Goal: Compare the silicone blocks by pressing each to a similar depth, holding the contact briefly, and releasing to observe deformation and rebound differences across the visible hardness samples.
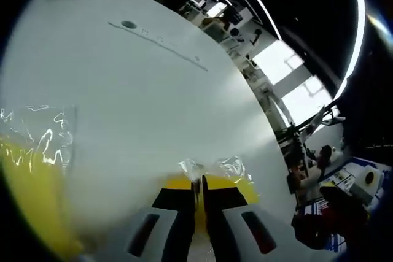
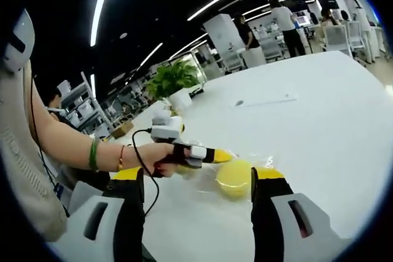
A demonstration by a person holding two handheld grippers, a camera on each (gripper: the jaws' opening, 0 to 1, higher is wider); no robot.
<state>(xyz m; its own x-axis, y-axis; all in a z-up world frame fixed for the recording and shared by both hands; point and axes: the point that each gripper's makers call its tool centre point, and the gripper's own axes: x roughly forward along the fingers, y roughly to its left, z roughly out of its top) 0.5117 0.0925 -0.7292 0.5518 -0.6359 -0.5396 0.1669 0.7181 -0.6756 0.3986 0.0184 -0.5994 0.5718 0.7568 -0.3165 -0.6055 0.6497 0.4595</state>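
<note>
Scene: a person works two hand-held grippers over a wide white table in an open office.
Left gripper: its jaws stand nearly together, closed on a yellow block in clear wrap at the table's near edge; in the right gripper view this gripper reaches in from the left, carried by the person's hand.
Right gripper: its jaws stand wide apart and grip nothing, framing a round yellow block on the table just ahead.
Second wrapped piece: a larger yellow block in a crinkled bag lies to the left in the left gripper view, well apart from the pinched one.
Handling, judged: the blocks look light, soft and springy; the glossy film looks slippery and likely to slide or bunch under the pads.
Where to take hold, judged: across the thick middle of a block, square to its faces, not on loose film at the corners.
Risk, judged: an off-centre squeeze could squirt the block out sideways.
Writing: no brand, hardness mark or label can be read on the blocks or wrap; small dark marks run in a line on the table, too small to read.
</note>
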